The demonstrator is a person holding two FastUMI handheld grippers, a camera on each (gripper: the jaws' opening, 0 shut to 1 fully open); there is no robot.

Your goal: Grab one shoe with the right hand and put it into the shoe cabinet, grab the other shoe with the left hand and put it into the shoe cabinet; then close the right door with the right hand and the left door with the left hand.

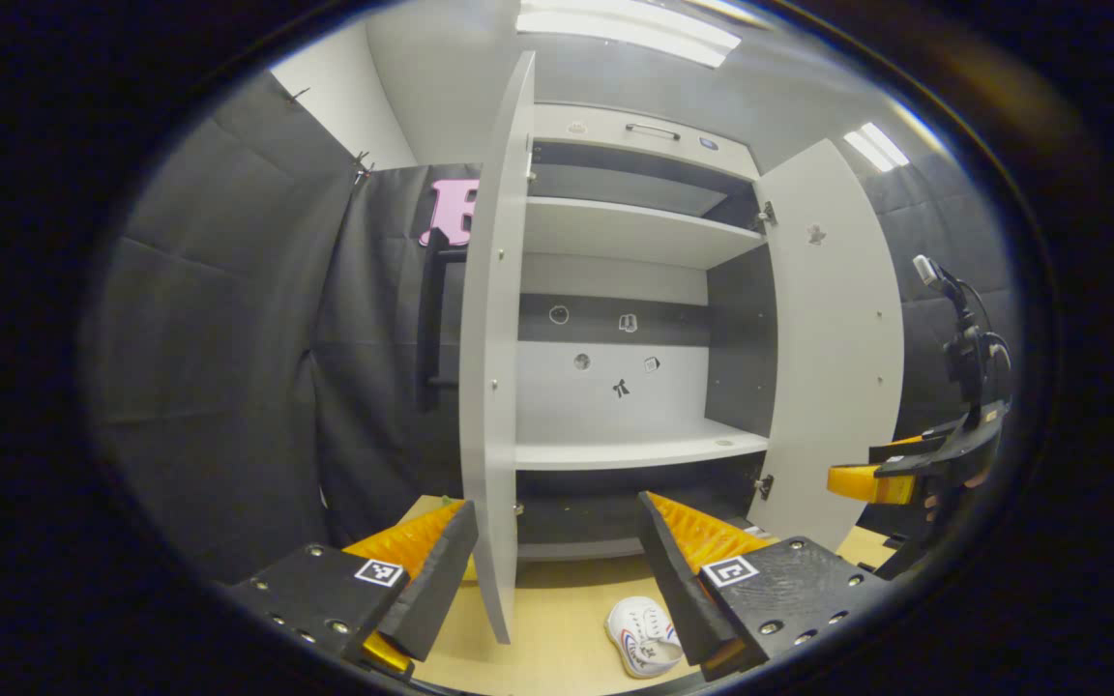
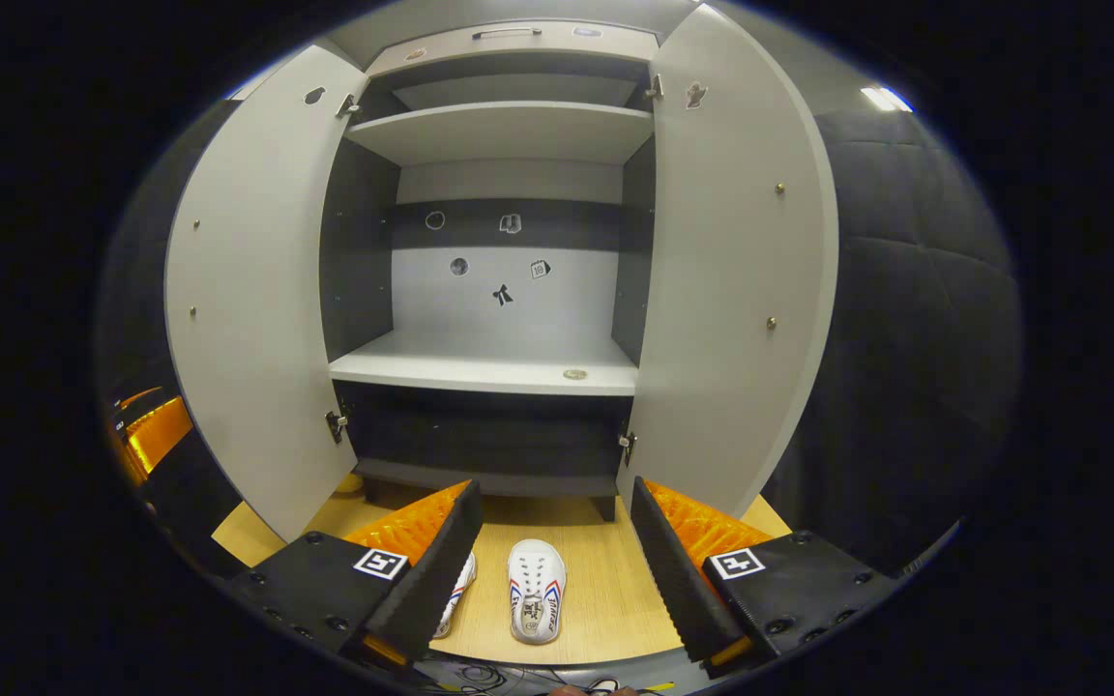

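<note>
White with red and blue stripes, the two shoes sit side by side on the pale wooden floor [image 2: 605, 590], just in front of the open shoe cabinet [image 2: 489, 372]. From the right gripper view, the right shoe [image 2: 536, 590] lies between my right gripper [image 2: 549, 551] fingers, whose jaws stand wide apart and hold nothing; the left shoe [image 2: 455, 594] is half hidden behind one finger. My left gripper [image 1: 557, 570] is likewise spread wide and empty, near the left door [image 1: 494, 387], with one shoe showing by its finger. I judge these shoes light, soft-sided and a little squashy, not fragile. I would pinch across the heel collar or side wall, where the rim gives firm purchase. Both doors stand open, the right door [image 2: 731, 290] included.
</note>
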